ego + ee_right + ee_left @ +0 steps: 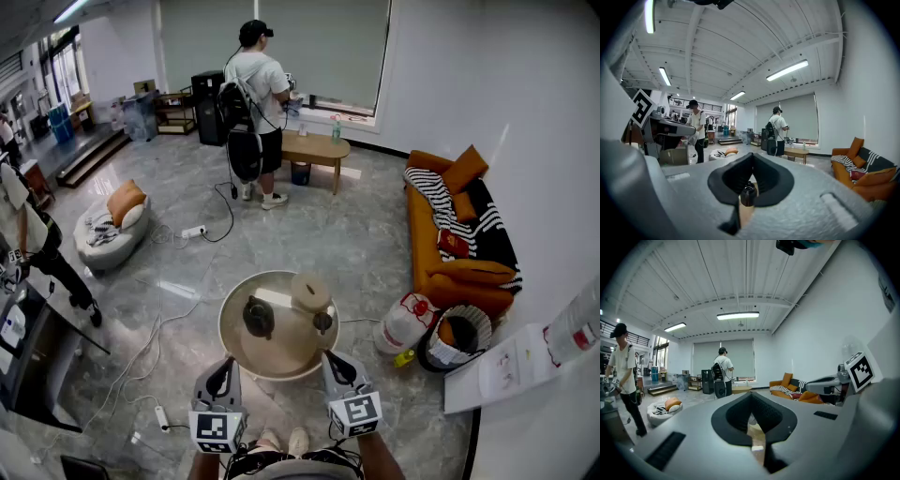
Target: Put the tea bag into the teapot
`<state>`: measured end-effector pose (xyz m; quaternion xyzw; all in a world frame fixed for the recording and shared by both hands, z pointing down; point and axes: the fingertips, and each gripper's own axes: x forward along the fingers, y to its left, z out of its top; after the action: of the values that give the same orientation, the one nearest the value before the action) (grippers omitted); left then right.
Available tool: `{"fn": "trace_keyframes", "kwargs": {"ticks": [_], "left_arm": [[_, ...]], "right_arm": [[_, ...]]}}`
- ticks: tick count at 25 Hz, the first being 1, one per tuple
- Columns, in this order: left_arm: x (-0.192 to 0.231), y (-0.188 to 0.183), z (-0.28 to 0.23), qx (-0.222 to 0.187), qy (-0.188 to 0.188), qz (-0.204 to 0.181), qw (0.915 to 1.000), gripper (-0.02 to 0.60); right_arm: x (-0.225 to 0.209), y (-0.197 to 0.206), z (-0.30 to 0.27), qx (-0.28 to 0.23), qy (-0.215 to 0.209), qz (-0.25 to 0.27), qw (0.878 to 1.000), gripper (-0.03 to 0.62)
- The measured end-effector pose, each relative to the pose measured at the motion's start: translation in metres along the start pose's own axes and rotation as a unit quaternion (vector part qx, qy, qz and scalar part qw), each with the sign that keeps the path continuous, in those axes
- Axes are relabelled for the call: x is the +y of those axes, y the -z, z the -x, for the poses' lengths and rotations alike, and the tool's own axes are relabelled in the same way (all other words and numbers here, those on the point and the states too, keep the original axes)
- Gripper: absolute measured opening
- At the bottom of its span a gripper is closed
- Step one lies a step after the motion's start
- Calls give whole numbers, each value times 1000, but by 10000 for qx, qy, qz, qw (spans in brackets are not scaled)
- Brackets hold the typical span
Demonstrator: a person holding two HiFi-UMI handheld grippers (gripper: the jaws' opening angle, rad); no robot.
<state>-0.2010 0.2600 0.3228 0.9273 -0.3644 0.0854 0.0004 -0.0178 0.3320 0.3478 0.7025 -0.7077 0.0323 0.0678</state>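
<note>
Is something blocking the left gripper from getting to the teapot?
Nothing visible does. Only bare round beige table lies between the shut left gripper and the dark round teapot. The tan jar and small dark piece stand further right.

one teapot [259, 317], one round table [281, 354], one sofa [424, 234]

Glossy floor [356, 244], matt beige table [277, 358]
</note>
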Motion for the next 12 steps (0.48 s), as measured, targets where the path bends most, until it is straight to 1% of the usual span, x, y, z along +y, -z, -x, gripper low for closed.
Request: {"fn": "trace_keyframes", "kwargs": {"ticks": [5, 9, 12], "left_arm": [[11, -4, -5, 34, -41, -22, 10000, 14], [19, -4, -7, 61, 19, 9, 10000, 14], [28, -10, -10, 31, 51, 7, 10000, 14]], "right_arm": [[2, -5, -9, -39, 14, -224, 9997, -2], [10, -7, -16, 51, 0, -201, 9998, -2], [17, -9, -23, 88, 3, -174, 9998, -2]]}}
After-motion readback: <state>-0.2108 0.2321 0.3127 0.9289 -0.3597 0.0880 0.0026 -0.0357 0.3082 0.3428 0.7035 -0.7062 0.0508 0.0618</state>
